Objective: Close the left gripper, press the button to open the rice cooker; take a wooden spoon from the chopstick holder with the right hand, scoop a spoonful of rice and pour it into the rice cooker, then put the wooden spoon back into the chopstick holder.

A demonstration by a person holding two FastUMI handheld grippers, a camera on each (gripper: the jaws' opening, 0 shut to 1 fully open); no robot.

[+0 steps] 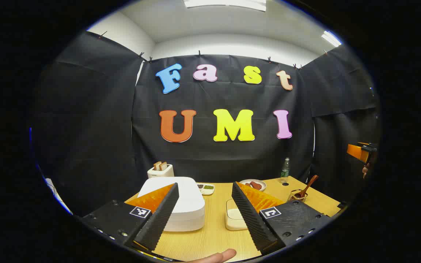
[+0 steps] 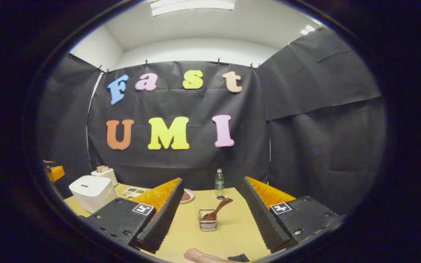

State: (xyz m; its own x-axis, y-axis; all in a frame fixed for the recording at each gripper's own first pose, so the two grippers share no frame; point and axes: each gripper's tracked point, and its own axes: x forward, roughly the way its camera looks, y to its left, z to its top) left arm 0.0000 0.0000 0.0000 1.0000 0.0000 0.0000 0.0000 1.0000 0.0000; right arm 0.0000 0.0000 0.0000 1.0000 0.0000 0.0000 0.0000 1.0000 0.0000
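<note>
The white rice cooker (image 1: 186, 206) stands with its lid down on the wooden table (image 1: 210, 237), just beyond my left gripper (image 1: 205, 184), which is open and holds nothing. A cream rice container (image 1: 233, 216) sits right of the cooker. The wooden spoon (image 1: 308, 187) leans in the wire chopstick holder (image 1: 296, 196) at the right. In the right gripper view, my right gripper (image 2: 213, 179) is open above the table, with the chopstick holder (image 2: 207, 220) and the spoon (image 2: 218, 209) between and beyond its fingers. The rice cooker (image 2: 91, 191) is far left there.
At the back stand a toaster (image 1: 160, 170), a small compartment dish (image 1: 206, 188), a plate of food (image 1: 253, 185) and a bottle (image 1: 285, 169). The other gripper (image 1: 360, 151) hovers at the far right. A fingertip (image 1: 217, 255) shows at the bottom edge.
</note>
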